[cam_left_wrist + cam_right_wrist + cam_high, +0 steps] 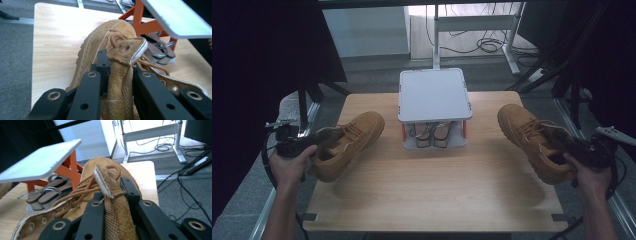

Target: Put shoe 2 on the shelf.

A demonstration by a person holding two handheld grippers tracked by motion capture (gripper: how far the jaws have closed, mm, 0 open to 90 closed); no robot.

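Two tan suede boots lie on the wooden table [432, 190]. The left boot [349, 142] lies at the table's left with its toe pointing toward the rack. My left gripper [318, 141] is shut on its tongue [125, 50], which stands pinched between the black jaws of the left gripper [119, 67]. The right boot [532, 137] lies at the right side. Its tongue [106, 182] is clamped in my right gripper [111, 192], which sits at the boot's heel end [564, 147]. Brown laces [85, 186] lie loose over the right boot's opening.
A small rack with a white top [434, 94] and orange legs [138, 18] stands at the table's back centre. A pair of sandals [432, 135] sits on its lower shelf. Bare wood lies in front of the rack. Cables [489, 45] and desk legs are on the floor behind.
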